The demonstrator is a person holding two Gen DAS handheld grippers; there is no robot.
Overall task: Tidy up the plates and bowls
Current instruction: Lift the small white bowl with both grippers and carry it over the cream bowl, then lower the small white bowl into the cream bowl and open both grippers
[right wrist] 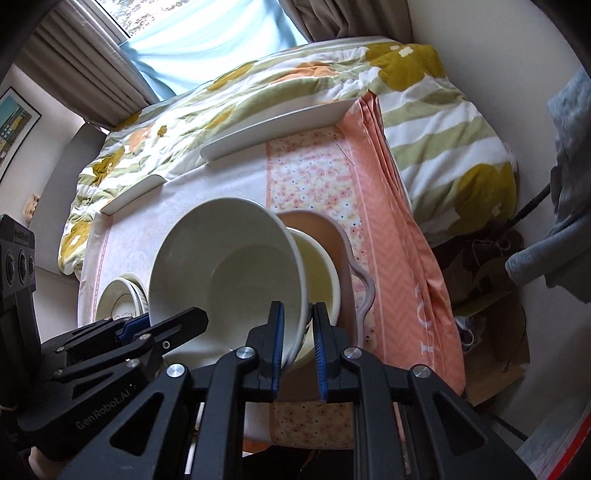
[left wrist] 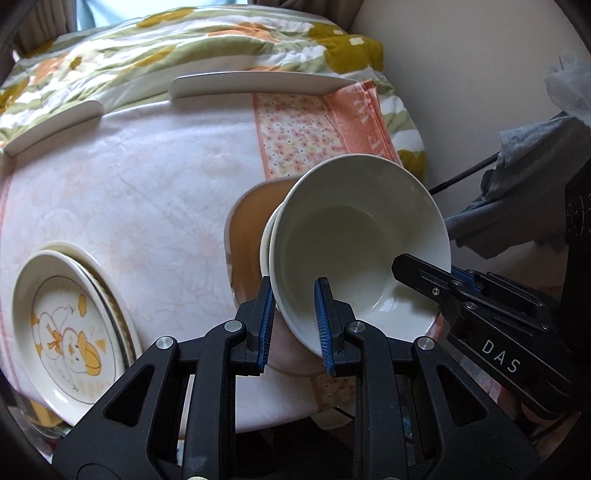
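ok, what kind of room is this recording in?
Most likely a lived-in home room, a bedroom or living room: a flower-patterned quilt lies behind the cloth-covered table, grey curtains frame a window, and white ceramic bowls sit on the table.

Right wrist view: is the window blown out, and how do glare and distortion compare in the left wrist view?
Right wrist view: window overexposed behind the curtain, straight edges bowed by the fisheye. Left wrist view: soft glare inside the white bowl, tablecloth bulging, corners vignetted black; both stay sharp.

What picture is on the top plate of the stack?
A yellow-orange cartoon duck on the white plate; the left wrist view shows it best.
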